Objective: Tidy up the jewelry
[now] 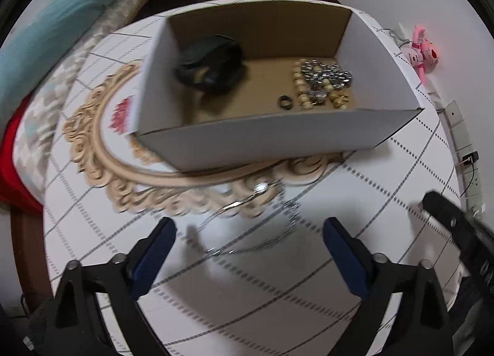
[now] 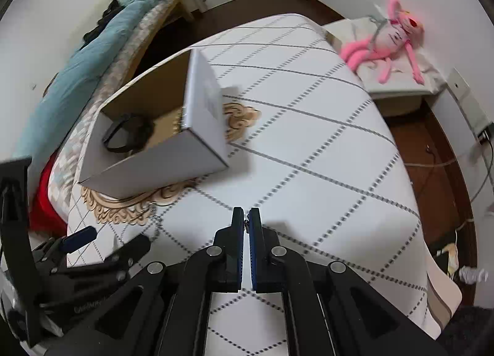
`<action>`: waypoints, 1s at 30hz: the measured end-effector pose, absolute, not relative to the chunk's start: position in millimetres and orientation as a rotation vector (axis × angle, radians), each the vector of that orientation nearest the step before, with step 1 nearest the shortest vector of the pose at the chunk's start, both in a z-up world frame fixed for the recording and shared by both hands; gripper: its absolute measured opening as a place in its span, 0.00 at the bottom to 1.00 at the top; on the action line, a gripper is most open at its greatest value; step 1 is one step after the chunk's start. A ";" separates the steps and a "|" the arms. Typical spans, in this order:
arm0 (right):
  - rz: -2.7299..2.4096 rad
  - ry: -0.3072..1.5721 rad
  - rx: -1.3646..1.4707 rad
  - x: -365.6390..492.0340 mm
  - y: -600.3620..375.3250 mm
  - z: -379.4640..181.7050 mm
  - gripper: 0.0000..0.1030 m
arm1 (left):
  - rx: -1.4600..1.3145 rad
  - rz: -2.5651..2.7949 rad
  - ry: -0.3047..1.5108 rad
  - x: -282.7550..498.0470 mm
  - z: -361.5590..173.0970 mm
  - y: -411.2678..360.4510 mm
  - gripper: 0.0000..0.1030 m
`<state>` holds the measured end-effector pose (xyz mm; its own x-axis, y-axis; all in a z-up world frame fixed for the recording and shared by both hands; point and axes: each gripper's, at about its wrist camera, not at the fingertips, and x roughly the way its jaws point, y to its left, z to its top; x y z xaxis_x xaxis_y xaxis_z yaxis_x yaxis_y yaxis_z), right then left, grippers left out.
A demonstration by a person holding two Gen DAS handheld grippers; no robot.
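An open cardboard box [image 1: 278, 133] stands on the table and holds a black pouch [image 1: 213, 62], a small black ring [image 1: 285, 102] and a heap of gold and silver jewelry [image 1: 321, 81]. A thin silver chain [image 1: 256, 220] lies on the tablecloth in front of the box, between the blue pads of my open left gripper [image 1: 250, 235]. My right gripper [image 2: 246, 217] is shut on a tiny metal piece [image 2: 246, 222], apparently the chain's end, right of the box [image 2: 154, 167]. The chain [image 2: 156, 220] shows faintly by the left gripper.
A carved beige mirror frame [image 1: 123, 170] lies under the box on the white checked tablecloth [image 2: 308, 155]. A bed with a teal blanket [image 1: 55, 25] is to the left. A pink plush toy [image 2: 392, 44] lies on a side stand at the right.
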<state>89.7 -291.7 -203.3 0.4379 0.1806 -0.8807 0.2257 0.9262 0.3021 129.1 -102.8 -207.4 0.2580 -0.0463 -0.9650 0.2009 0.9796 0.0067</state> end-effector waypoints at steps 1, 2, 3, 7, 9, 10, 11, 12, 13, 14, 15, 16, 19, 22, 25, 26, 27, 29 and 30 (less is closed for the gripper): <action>-0.041 1.127 0.407 88.4 -294.5 -204.4 0.03 | 0.144 -0.168 1.303 131.9 -210.6 -106.5 0.76; -0.052 1.126 0.409 87.3 -297.3 -205.3 0.03 | 0.154 -0.169 1.309 133.1 -213.0 -109.8 0.70; -0.060 1.127 0.417 86.5 -300.1 -206.4 0.03 | 0.152 -0.182 1.318 134.4 -216.3 -112.5 0.60; -0.079 1.122 0.436 83.8 -305.5 -206.8 0.03 | 0.153 -0.196 1.270 135.9 -207.9 -112.5 0.19; -0.083 1.116 0.439 82.9 -306.2 -205.2 0.03 | 0.138 -0.209 1.276 140.8 -206.4 -107.9 0.05; -0.083 1.114 0.442 82.7 -305.9 -204.6 0.03 | 0.102 -0.220 1.284 143.3 -205.4 -102.5 0.05; -0.084 1.112 0.442 82.6 -305.3 -203.8 0.03 | 0.076 -0.227 1.288 144.9 -204.6 -97.5 0.05; -0.082 1.109 0.444 82.5 -304.8 -203.2 0.03 | 0.051 -0.232 1.289 145.1 -202.9 -91.5 0.04; -0.081 1.108 0.447 82.3 -304.4 -202.5 0.03 | 0.031 -0.233 1.290 144.0 -200.7 -84.9 0.04; -0.080 1.105 0.452 82.0 -303.8 -201.4 0.03 | 0.015 -0.238 1.290 142.8 -199.6 -80.2 0.04; -0.079 1.103 0.454 81.5 -303.4 -200.3 0.03 | 0.000 -0.241 1.288 139.5 -196.7 -74.3 0.04; -0.077 1.099 0.459 80.8 -303.1 -199.0 0.03 | -0.019 -0.242 1.289 136.6 -193.2 -67.9 0.04; -0.066 1.086 0.469 78.7 -301.8 -193.3 0.03 | -0.069 -0.248 1.281 123.5 -179.4 -49.1 0.04; -0.052 1.075 0.477 77.1 -299.9 -187.9 0.02 | -0.096 -0.260 1.262 110.3 -161.8 -33.6 0.04; -0.034 1.063 0.481 76.6 -296.6 -181.1 0.02 | -0.117 -0.272 1.238 103.5 -143.1 -23.9 0.04; -0.029 1.059 0.481 76.3 -295.4 -178.7 0.02 | -0.129 -0.279 1.229 98.0 -135.7 -18.2 0.04; -0.023 1.055 0.484 76.1 -294.5 -176.1 0.02 | -0.143 -0.289 1.214 96.8 -125.3 -15.0 0.04; -0.006 1.046 0.490 76.6 -291.3 -168.5 0.02 | -0.152 -0.306 1.189 100.1 -112.7 -15.8 0.04; 0.002 1.041 0.491 77.1 -289.9 -164.4 0.02 | -0.165 -0.320 1.169 100.6 -99.9 -13.9 0.04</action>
<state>77.1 -289.9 -164.4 0.5155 0.2307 -0.8253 0.2268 0.8920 0.3910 100.6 -13.9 -99.9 0.3524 -0.3310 -0.8753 0.1615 0.9428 -0.2915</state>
